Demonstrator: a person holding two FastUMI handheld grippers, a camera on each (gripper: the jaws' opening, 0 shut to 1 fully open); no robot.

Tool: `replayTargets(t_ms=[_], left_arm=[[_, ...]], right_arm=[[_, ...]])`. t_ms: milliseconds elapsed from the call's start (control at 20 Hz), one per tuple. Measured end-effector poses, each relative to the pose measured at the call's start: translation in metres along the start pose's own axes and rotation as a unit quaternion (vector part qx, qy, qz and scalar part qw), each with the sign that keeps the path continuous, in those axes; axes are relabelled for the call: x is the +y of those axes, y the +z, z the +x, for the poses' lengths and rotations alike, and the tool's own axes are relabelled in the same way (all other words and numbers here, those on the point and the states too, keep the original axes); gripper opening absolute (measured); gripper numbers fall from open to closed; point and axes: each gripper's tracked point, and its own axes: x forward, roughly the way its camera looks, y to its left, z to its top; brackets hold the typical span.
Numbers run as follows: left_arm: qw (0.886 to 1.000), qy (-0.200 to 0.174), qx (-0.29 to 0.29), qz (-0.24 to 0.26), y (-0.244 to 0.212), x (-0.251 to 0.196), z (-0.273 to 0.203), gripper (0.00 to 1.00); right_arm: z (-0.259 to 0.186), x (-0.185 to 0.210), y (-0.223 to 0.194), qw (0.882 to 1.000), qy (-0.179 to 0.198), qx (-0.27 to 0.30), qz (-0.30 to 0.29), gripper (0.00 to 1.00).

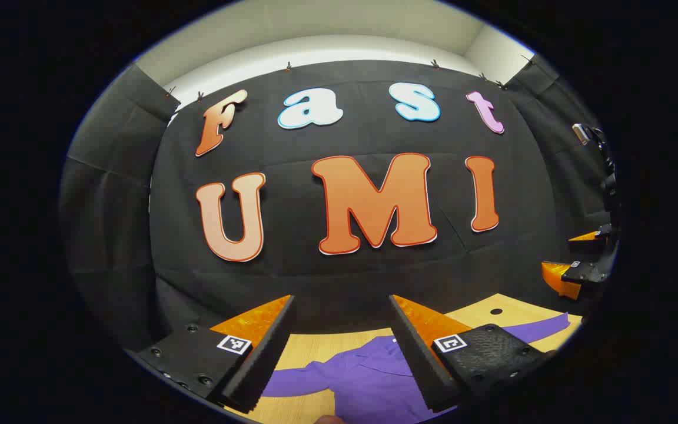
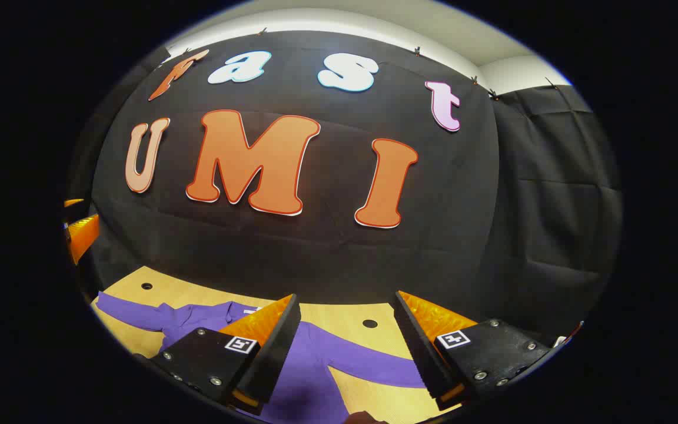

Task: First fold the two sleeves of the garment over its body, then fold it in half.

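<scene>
A purple long-sleeved garment (image 1: 368,380) lies spread flat on the light wooden table (image 1: 309,347), both sleeves stretched out to the sides, unfolded. In the right gripper view one sleeve (image 2: 368,365) runs across between the fingers. The left gripper (image 1: 342,347) is raised above the garment with its jaws wide apart, holding nothing; the right gripper (image 2: 345,347) likewise, gaping and empty.

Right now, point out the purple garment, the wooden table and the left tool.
purple garment (image 1: 368,377), left gripper view, on its body.
wooden table (image 2: 339,315), right gripper view, on bare wood beyond the garment.
left tool (image 1: 342,347), left gripper view, midway between its fingertips.
</scene>
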Motion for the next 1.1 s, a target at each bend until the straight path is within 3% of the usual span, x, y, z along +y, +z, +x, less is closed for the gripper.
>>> replayTargets(t_ms=[500,650,700,750,1100], left_arm=[[1.0,-0.018,-0.001,-0.009,-0.008,0.031,0.005,1.0],[0.999,-0.028,0.0,-0.014,-0.011,0.038,0.01,0.96],[0.999,-0.036,0.001,-0.018,-0.013,0.038,0.011,1.0],[0.999,-0.043,0.001,-0.019,-0.014,0.039,0.013,0.96],[0.997,-0.068,-0.007,-0.022,-0.018,0.042,0.026,0.97]], right_arm=[[-0.014,0.022,0.006,1.0,-0.029,0.008,-0.005,0.95],[-0.02,0.026,0.008,0.999,-0.045,0.012,-0.013,0.95],[-0.022,0.028,0.009,0.999,-0.05,0.012,-0.014,0.95],[-0.024,0.029,0.01,0.998,-0.057,0.013,-0.017,0.95],[-0.032,0.014,0.006,0.994,-0.101,0.032,0.0,0.95]])
